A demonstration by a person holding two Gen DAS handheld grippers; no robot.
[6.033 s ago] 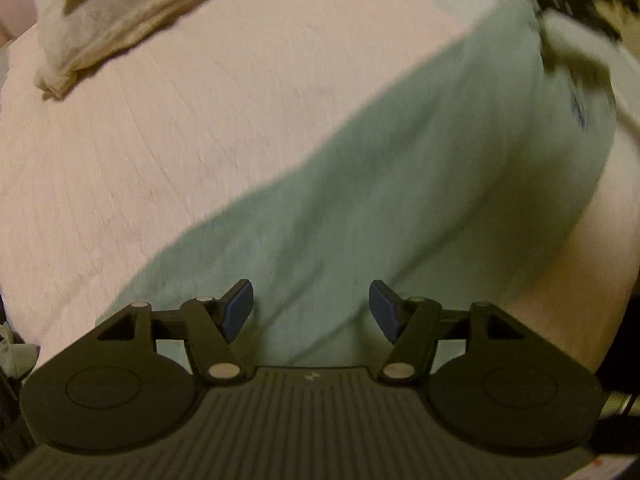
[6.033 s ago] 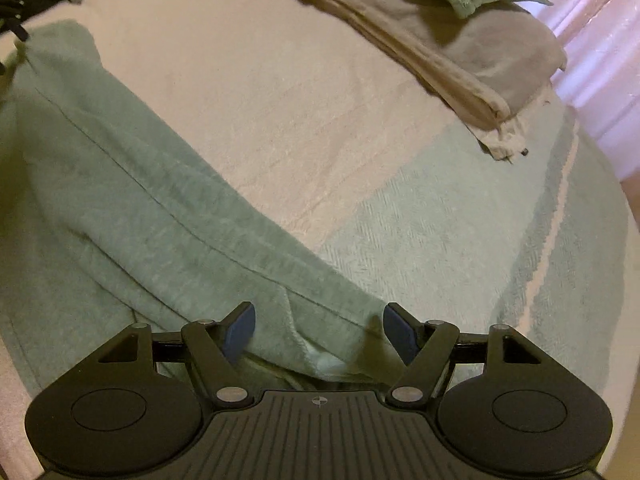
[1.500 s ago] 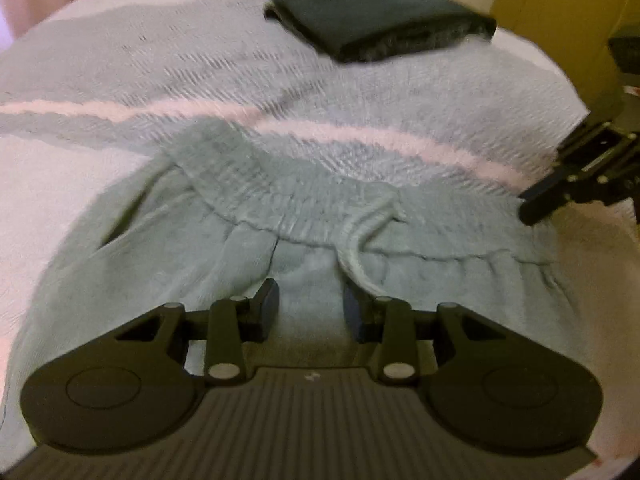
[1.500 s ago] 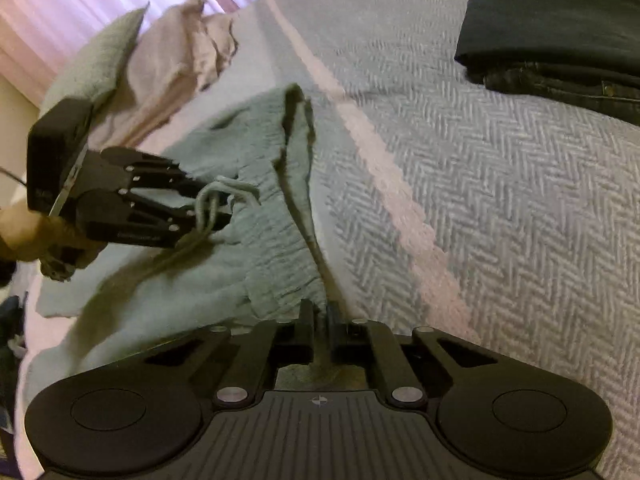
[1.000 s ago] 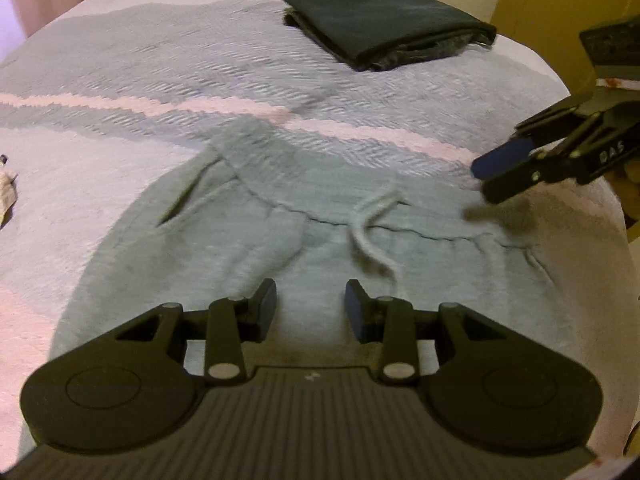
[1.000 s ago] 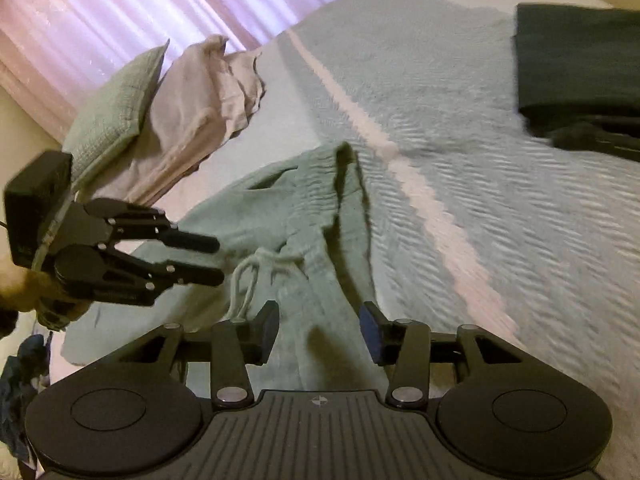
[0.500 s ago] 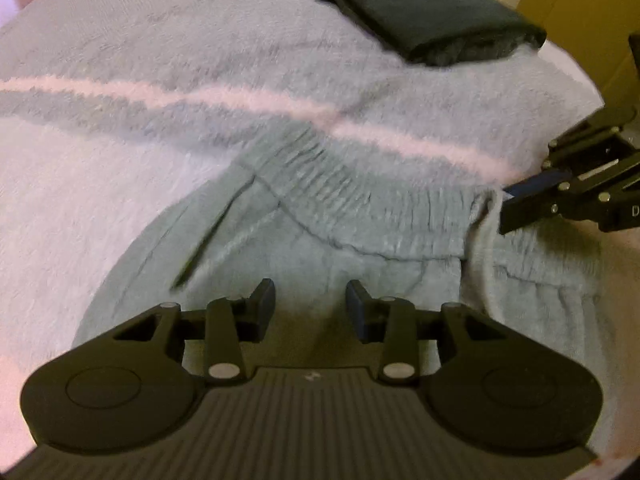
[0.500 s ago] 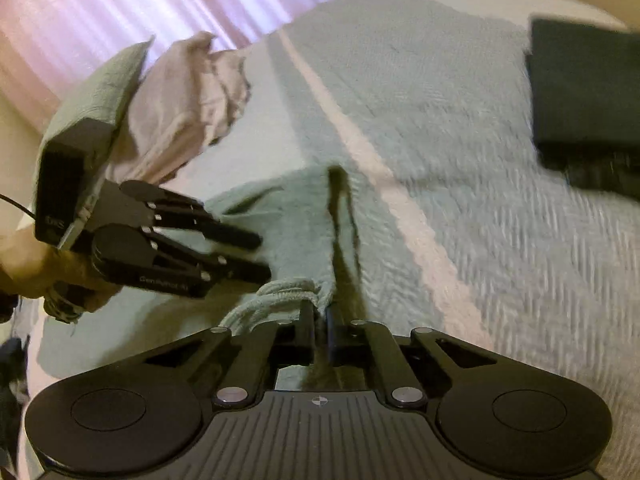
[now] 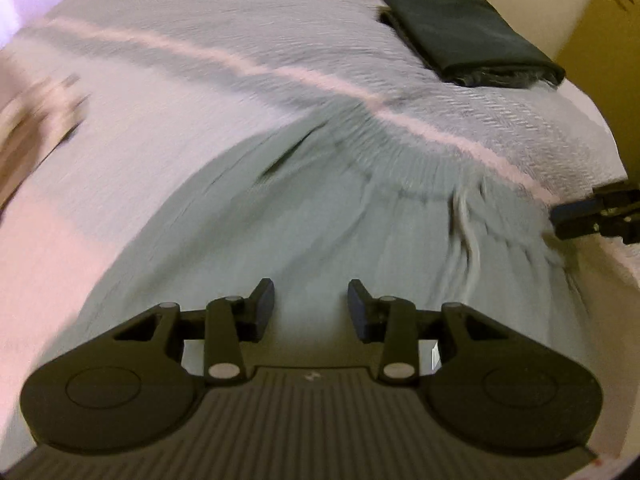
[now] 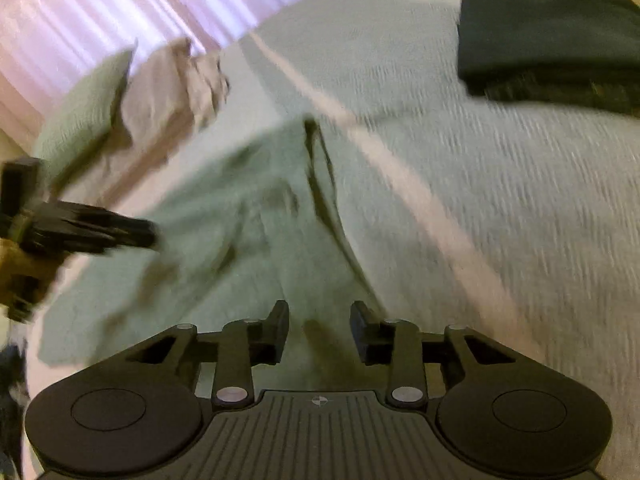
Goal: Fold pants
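Observation:
Pale green sweatpants (image 9: 320, 220) lie spread on the bed, the ribbed waistband (image 9: 400, 160) toward the pink stripe and a white drawstring (image 9: 468, 232) trailing on the right. My left gripper (image 9: 311, 292) hovers open over the seat of the pants, nothing between its fingers. In the right wrist view the pants (image 10: 240, 220) lie rumpled. My right gripper (image 10: 319, 312) is over their waistband edge, its jaws opening and the pads free of cloth. The left gripper (image 10: 120, 228) shows at that view's left, the right gripper (image 9: 592, 216) at the left view's right edge.
A folded stack of dark clothes (image 9: 468, 36) (image 10: 552, 40) sits at the far corner of the grey-green bedspread (image 10: 480, 160). A green pillow (image 10: 84, 116) and a crumpled beige cloth (image 10: 172, 84) lie by the pink curtain (image 10: 120, 0). The bed's edge runs close on the right.
The right gripper was shut on the waistband by the drawstring half a second ago; its jaws now stand apart and the cloth has dropped. Both hands have moved sideways, blurring the views.

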